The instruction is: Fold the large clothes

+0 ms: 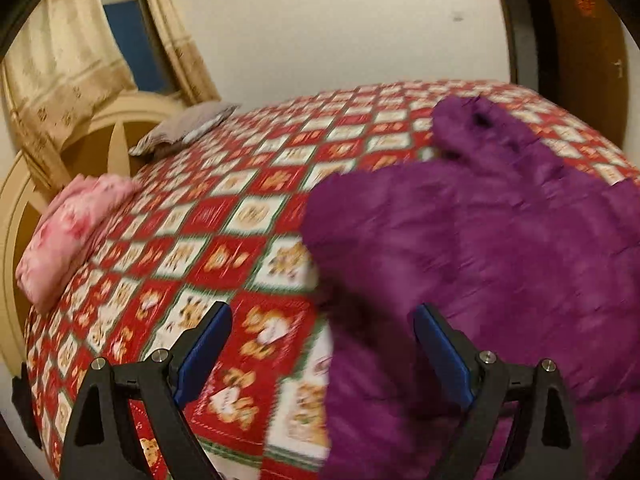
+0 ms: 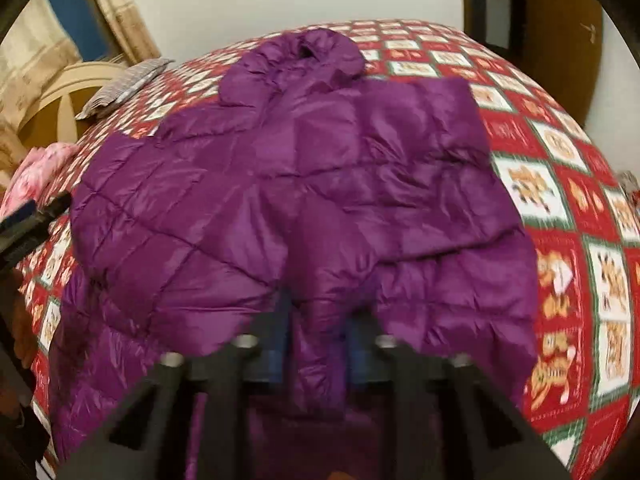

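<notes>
Already partly folded, the purple quilted hooded jacket (image 2: 304, 184) lies spread on the bed's red-and-white teddy-bear quilt (image 2: 568, 216), hood away from the person, so its near hem is within reach. The right gripper (image 2: 320, 344) pinches that hem, jaws closed on it, probably for lifting. The left gripper (image 1: 322, 344) hangs beside the jacket's edge, jaws wide, holding nothing.
</notes>
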{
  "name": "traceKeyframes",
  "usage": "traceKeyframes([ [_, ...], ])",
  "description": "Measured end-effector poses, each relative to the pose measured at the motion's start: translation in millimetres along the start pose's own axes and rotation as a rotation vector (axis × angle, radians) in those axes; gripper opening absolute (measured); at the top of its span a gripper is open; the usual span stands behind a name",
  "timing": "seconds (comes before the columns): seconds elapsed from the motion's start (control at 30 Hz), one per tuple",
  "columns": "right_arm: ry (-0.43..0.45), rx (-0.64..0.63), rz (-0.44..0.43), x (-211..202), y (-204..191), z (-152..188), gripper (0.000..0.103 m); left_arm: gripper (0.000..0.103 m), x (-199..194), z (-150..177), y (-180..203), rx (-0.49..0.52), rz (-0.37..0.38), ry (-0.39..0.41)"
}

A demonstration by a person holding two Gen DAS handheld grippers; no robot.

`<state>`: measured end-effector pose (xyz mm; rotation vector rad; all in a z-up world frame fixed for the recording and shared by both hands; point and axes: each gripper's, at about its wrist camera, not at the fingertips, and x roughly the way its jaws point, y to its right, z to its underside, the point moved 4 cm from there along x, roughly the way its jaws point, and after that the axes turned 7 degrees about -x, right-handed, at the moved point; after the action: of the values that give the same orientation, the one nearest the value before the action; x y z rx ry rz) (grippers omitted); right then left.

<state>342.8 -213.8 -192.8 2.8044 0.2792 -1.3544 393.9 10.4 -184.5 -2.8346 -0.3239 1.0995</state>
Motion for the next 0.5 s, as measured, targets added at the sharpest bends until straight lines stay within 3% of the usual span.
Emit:
traceKeyframes([
  [0.13,0.067,0.021,0.140,-18.5,29.5,-21.5,0.015,0.093,22.1,17.1,-16.6,0.016,-0.041,-0.050],
  [0.27,0.045,0.041,0.264,-8.3,59.3,-35.1,0.016,0.093,35.5,25.2,-22.5,0.029,-0.045,-0.091],
  [0.37,0.016,0.023,0.348,10.6,73.8,-39.2,0.034,0.093,34.0,12.6,-20.5,0.029,-0.029,-0.083],
  [0.4,0.018,0.023,0.366,12.6,75.8,-40.4,0.047,0.093,31.6,2.9,-18.3,0.027,-0.021,-0.071],
  [0.47,0.044,0.056,0.368,5.2,82.1,-42.7,0.052,0.093,25.8,-16.4,-11.0,0.012,0.007,-0.051],
  [0.5,0.055,0.068,0.382,0.0,84.1,-44.3,0.058,0.093,23.5,-30.7,-4.5,-0.001,0.027,-0.037],
])
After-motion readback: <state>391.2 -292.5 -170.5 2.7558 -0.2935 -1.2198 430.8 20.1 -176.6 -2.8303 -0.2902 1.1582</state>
